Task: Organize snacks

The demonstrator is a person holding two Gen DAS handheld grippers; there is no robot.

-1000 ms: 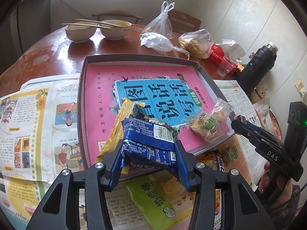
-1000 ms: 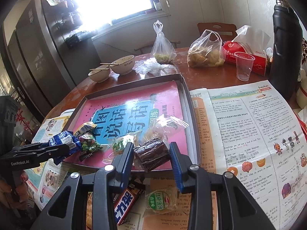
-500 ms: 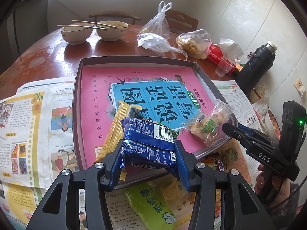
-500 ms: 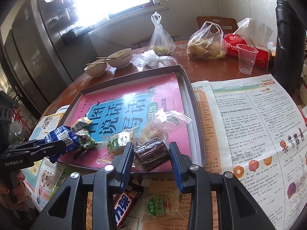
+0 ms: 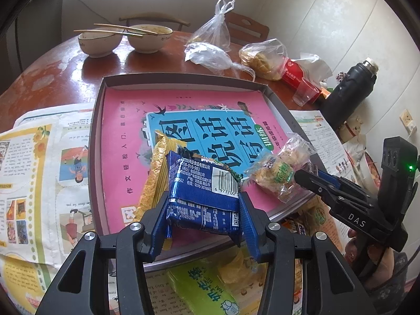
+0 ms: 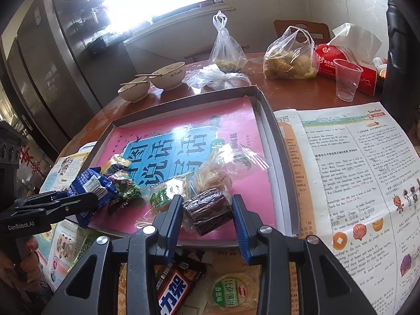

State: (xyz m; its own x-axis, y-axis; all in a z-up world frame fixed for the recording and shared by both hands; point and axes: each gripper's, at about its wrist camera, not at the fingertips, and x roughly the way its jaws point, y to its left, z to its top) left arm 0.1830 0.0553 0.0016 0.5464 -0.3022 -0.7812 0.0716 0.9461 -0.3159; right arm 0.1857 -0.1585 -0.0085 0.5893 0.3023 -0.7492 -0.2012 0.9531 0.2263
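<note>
Two bowls (image 5: pixel 123 40) with chopsticks (image 5: pixel 115 29), a clear plastic cup (image 6: pixel 347 78), a black flask (image 5: pixel 349 92), newspapers (image 6: pixel 354 162)

Blue snack packet (image 5: pixel 202 197): glossy crinkled plastic foil. Dark brown cake (image 6: pixel 207 210) in clear shiny wrap. Tray (image 6: pixel 278 162): matt grey, w/ glossy pink book cover (image 5: pixel 126 136) inside. Bench (image 5: pixel 47 78): polished reddish wood, worn patches. Newspaper (image 6: pixel 362 162): matt paper. Bowls (image 5: pixel 149 38): smooth glazed ceramic. Flask (image 5: pixel 349 92): matt black.

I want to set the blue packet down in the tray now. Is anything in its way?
Partly. The blue packet in the left tongs hangs over the tray, but a yellow packet and a green one lie right beside it; the pink middle is free.
</note>
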